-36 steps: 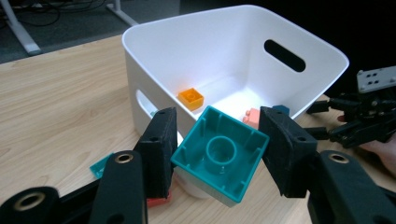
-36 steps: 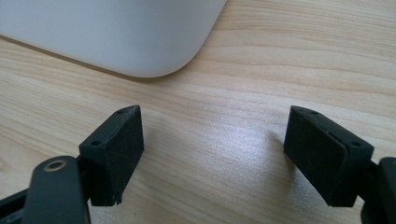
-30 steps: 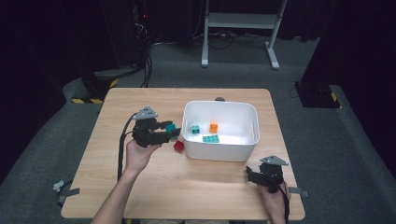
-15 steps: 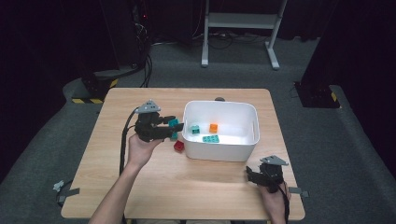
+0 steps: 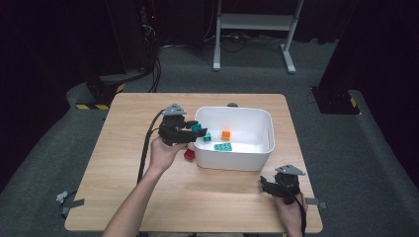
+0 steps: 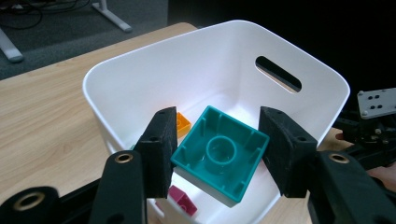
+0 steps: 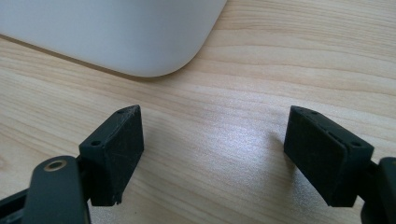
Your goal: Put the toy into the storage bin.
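One teal brick [image 6: 219,151] sits clamped in the left claw [image 6: 219,154]; right claw [image 7: 229,154] gapes; no writing.

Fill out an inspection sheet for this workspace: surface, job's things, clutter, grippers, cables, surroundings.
Surface: wooden table, mostly bare.
Job's things: teal block clamped in the left hand-held gripper over the rim of the white bin; a small teal block, an orange block and a flat teal plate lie inside; a red block sits on the table beside the bin.
Clutter: nothing seen.
Grippers: left shut on the teal block; right hand-held gripper open over bare wood near the bin's corner.
Cables: black cable trails from the left gripper.
Surroundings: dark room, grey floor, white stand legs, hazard-striped base.
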